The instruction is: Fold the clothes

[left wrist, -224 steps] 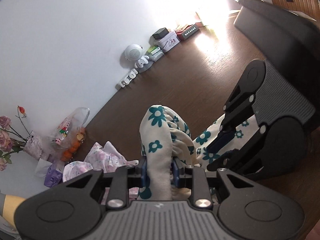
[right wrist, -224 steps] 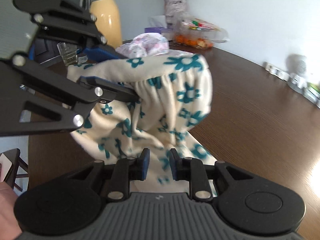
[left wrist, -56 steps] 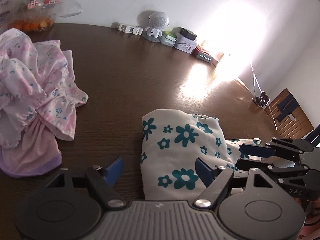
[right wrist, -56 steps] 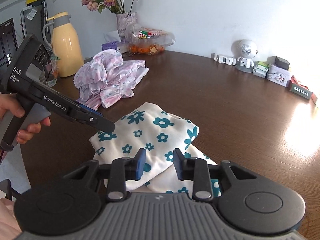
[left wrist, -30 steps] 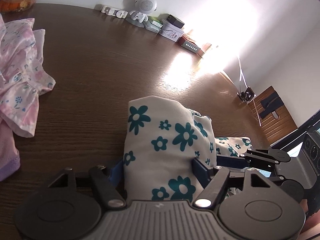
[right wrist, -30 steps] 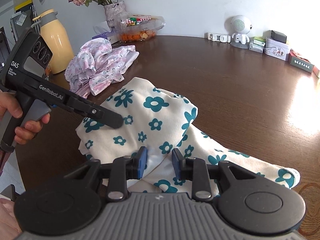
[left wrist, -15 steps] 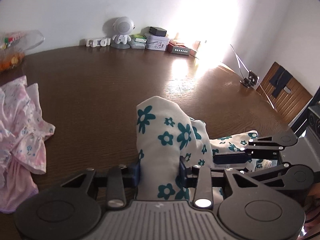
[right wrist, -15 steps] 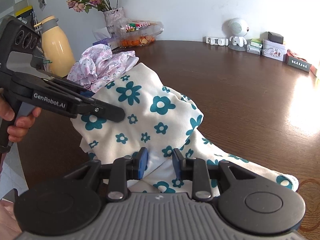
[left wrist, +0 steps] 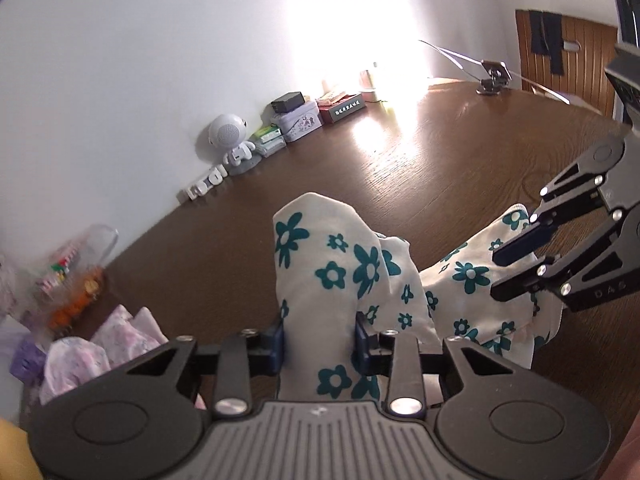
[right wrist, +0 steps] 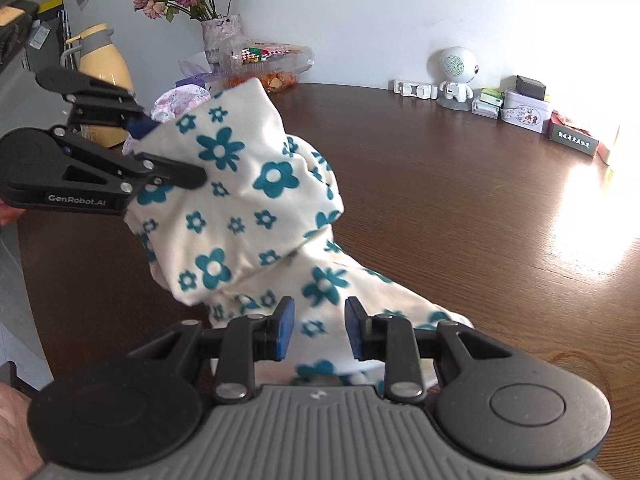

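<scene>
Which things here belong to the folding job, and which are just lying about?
In the job:
- floral garment
- left hand-held gripper, shut on it
- right hand-held gripper
- pink clothes pile

Lying about:
- robot-shaped speaker
- tin box
- flower vase
- yellow flask

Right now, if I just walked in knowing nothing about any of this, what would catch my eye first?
Probably the cream garment with teal flowers, held up off the brown table in the middle of both views. The left gripper is clamped on a bunch of it, and the right gripper sits around its lower part. Next, the white round-headed robot figurine by the far wall.
</scene>
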{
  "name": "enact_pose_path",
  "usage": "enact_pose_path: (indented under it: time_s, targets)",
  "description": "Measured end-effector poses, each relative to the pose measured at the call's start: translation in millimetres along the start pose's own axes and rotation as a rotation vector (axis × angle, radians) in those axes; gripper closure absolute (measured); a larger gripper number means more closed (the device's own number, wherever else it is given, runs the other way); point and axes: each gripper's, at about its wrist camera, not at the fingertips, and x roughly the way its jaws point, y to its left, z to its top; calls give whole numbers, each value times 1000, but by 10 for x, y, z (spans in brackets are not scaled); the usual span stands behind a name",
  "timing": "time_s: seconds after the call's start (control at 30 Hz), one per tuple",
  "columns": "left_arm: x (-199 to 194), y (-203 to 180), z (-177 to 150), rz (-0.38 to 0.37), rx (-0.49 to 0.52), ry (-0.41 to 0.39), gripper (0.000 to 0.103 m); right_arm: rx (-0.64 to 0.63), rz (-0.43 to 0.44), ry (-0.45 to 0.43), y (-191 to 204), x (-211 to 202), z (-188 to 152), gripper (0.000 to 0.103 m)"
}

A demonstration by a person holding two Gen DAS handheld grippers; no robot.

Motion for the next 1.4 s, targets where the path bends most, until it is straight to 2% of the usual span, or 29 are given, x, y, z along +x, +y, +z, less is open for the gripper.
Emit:
enact_pose_path:
  time_s: [0.4,0.5,0.73,1.07,1.23,1.27,1.4]
  targets:
    - [-56,-720,157,125,237,-65,70,13,9,32,-144,44,-123,75]
    - [-58,-916,203,155,292,-84,70,38,43,21,-200,46,-162,75]
    - [-47,-1312,240,78,303,-104,66,118,79,-48,-375,-217,-289,75]
    - [214,-1748,221,-43,264,-91,62,203,-7,-92,-681,-658,-626,75]
    - [168,-1734,209,-87,210,-103,57,228,-30,-110,-763,-768,-719,75]
    - [130,-1703,215,-104,193,-113,52,231,-33,-117,-771,-788,-716,75]
    - [-120,-1496,256,-195,104,-140,50,217,-26,-155,-761,-847,-610,75]
